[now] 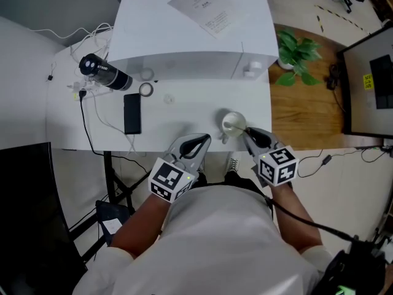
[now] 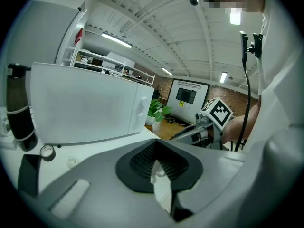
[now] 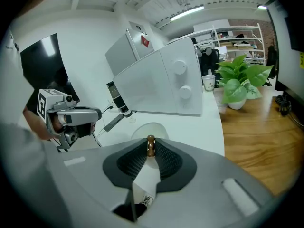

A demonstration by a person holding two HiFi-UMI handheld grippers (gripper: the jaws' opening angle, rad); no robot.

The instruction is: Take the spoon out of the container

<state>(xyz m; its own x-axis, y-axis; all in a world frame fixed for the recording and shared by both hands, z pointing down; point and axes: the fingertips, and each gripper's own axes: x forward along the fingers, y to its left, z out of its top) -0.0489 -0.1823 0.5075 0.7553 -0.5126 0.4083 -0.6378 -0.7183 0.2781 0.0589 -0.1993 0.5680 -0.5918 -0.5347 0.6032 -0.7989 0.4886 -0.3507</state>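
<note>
A small white container (image 1: 233, 123) stands near the table's front edge; in the right gripper view it is the pale round cup (image 3: 151, 129) just beyond the jaws. A spoon's brown turned handle (image 3: 150, 146) rises from it. My right gripper (image 3: 150, 148) has its tips closed against that handle, and in the head view the right gripper (image 1: 247, 134) reaches the cup's rim from the right. The spoon's bowl is hidden inside the cup. My left gripper (image 1: 198, 144) hovers left of the cup over the table edge, jaws together and holding nothing; its pads (image 2: 142, 163) meet in the left gripper view.
A large white appliance (image 1: 196, 29) with a paper sheet (image 1: 202, 6) on top fills the back of the table (image 1: 178, 112). A black bottle (image 1: 104, 72), a phone (image 1: 132, 113), a tape roll (image 1: 146, 90) and cables lie at left. A potted plant (image 1: 296, 53) stands right.
</note>
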